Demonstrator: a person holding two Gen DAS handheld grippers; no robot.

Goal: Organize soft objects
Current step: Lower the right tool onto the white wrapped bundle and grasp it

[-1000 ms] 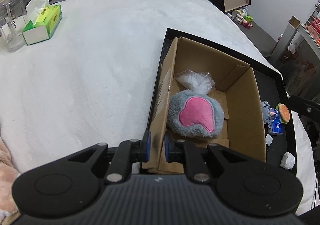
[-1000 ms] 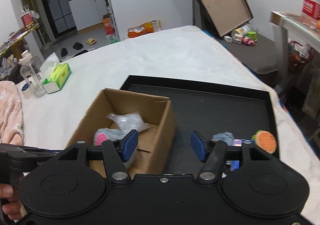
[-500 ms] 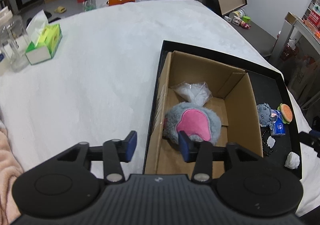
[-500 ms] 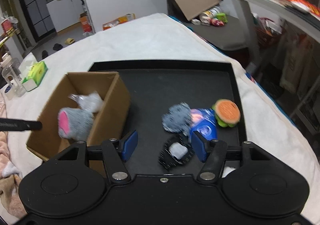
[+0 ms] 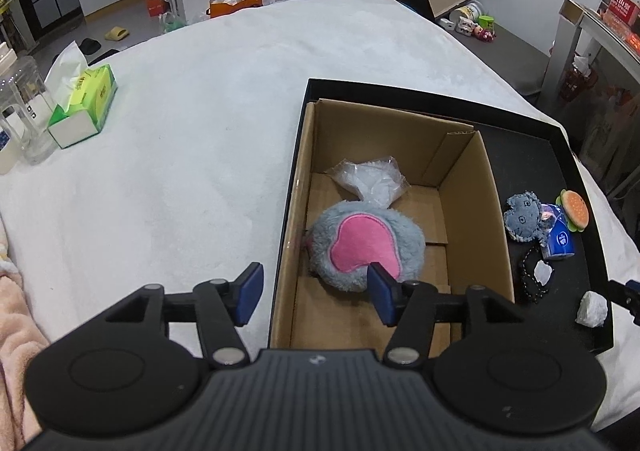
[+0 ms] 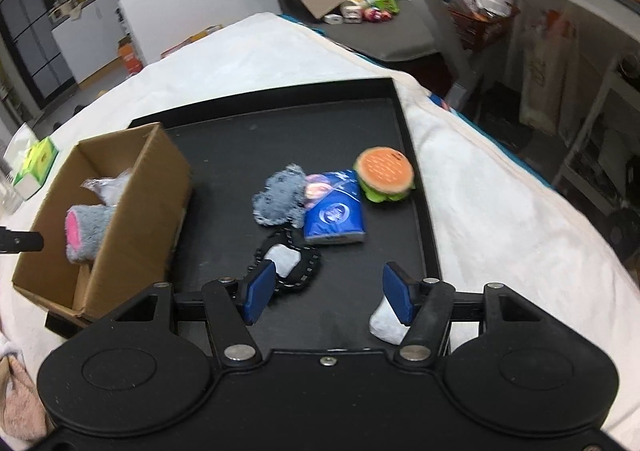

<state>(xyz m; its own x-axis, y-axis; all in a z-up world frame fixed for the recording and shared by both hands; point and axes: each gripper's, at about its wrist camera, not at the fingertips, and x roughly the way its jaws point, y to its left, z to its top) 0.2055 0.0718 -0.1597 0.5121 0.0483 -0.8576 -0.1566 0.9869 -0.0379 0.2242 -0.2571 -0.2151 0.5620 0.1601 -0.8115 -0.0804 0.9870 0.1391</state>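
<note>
A cardboard box (image 5: 472,211) stands at the left end of a black tray (image 5: 440,99). Inside it lie a grey and pink plush (image 5: 360,243) and a clear plastic bag (image 5: 370,181). My left gripper (image 5: 316,293) hovers over the box's near left corner; its jaws are opening and press on nothing. My right gripper (image 6: 329,295) is open above the tray. Beyond it lie a small grey plush (image 6: 280,197), a blue tissue pack (image 6: 336,213), a burger plush (image 6: 384,175) and a black strap (image 6: 286,263). A white lump (image 6: 386,325) sits under its right finger.
A white cloth (image 5: 180,151) covers the table. A green tissue box (image 5: 84,103) and clear bottles (image 5: 24,119) stand at the far left. A pink towel (image 5: 16,311) lies at the near left edge. Shelves and clutter stand to the right of the table.
My left gripper let go of the box's near wall, opened and drew back a little. My right gripper swung right from over the box and sank toward the items on the tray.
</note>
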